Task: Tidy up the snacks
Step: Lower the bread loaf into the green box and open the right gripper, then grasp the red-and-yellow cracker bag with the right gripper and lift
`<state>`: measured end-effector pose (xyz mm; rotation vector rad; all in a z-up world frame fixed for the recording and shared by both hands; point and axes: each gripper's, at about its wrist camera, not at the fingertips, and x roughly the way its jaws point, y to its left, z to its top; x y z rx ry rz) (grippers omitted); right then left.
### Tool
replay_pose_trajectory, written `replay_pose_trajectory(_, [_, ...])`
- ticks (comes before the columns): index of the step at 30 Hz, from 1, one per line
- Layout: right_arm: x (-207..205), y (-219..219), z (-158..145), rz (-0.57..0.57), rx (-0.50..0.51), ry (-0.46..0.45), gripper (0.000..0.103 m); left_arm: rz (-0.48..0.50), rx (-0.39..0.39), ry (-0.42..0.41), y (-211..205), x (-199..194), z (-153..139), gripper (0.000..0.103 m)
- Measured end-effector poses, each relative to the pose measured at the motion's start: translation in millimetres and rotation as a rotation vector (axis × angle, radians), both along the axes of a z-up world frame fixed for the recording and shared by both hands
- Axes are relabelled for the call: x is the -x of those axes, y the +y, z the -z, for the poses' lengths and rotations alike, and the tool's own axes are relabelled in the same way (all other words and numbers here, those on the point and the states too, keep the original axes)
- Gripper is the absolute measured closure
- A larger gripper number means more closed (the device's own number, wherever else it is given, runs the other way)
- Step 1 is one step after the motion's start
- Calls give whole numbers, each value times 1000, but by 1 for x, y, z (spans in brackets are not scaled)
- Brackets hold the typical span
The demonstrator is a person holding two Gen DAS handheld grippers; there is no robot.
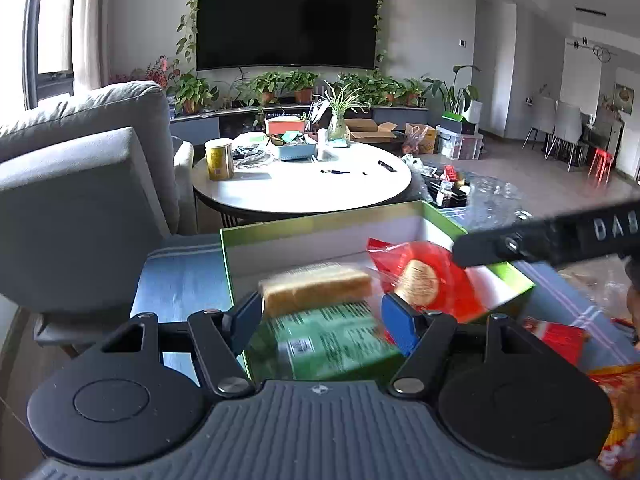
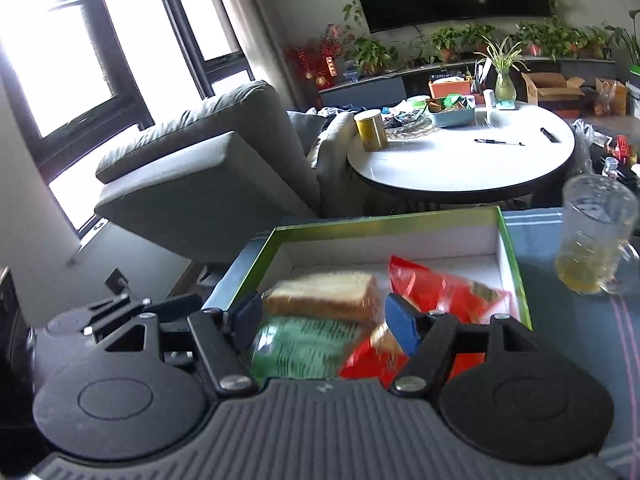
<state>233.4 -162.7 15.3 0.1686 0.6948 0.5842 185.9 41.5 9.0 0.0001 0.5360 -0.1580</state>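
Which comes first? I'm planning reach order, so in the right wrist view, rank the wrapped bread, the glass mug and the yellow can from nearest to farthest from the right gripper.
1. Wrapped bread, in the green box just beyond the right gripper.
2. Glass mug, right, on the striped cloth.
3. Yellow can, far, on the round white table.

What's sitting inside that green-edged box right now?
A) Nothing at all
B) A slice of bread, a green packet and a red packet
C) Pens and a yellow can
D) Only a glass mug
B: inside the green-edged box lie a slice of bread, a green packet and a red packet.
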Motion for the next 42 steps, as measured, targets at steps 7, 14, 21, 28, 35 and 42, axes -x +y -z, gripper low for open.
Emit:
replay_pose_trajectory(7, [40, -49, 5, 76, -9, -11, 33, 61, 25, -28, -18, 52, -8, 35])
replay_pose_trajectory(14, [95, -71, 24, 90, 49, 34, 33, 120, 49, 0, -45, 88, 3, 35])
replay_pose_trajectory(21, [132, -90, 47, 124, 21, 122, 33, 147, 68, 35, -60, 117, 13, 35])
replay_pose_trajectory(28, [145, -99, 60, 173, 64, 157, 33, 159, 61, 48, -68, 132, 16, 35])
replay_pose_trajectory(35, [140, -82, 87, 89, 66, 233, 33, 136, 52, 50, -65, 143, 17, 35])
replay_pose_trajectory(42, [132, -39, 87, -67, -43, 275, 33, 50, 64, 41, -47, 144, 16, 35])
